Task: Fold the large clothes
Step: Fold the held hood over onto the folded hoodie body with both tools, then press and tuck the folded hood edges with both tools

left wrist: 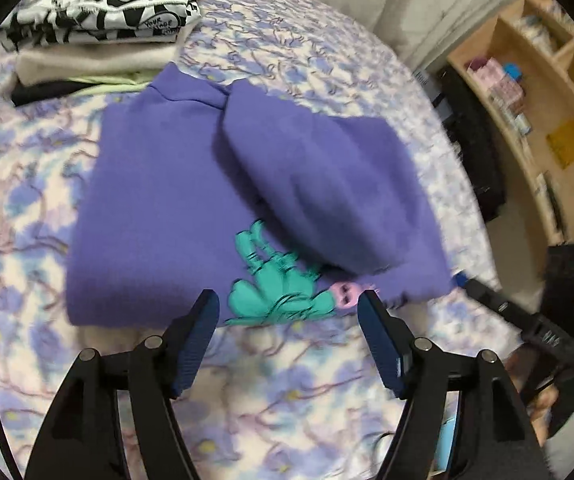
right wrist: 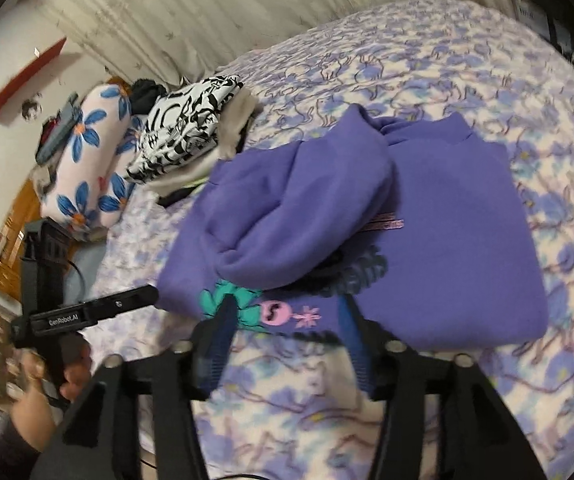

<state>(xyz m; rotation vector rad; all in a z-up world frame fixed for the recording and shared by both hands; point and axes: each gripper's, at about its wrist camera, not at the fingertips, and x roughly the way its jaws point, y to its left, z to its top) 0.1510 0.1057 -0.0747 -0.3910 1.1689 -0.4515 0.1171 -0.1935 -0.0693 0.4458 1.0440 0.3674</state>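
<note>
Your left wrist view alone showed the wooden cubby shelf [left wrist: 535, 92] holding pinkish boxes too blurred to read. Your left gripper [left wrist: 289, 312] stood released, nothing between its jaws, just short of the folded purple fleece sweatshirt [left wrist: 159, 216] lying on the floral purple-and-white bedspread [left wrist: 19, 216]. The black-and-white printed garment [left wrist: 99, 4] topped a pile of folded clothes – part of its lettering read "YOUR".

Your right wrist view alone showed the white pillow with blue flowers [right wrist: 87, 160] and "GenRobot.AI" on the other gripper's finger. Your right gripper [right wrist: 285, 308] also gaped empty – at the sweatshirt's near edge.
</note>
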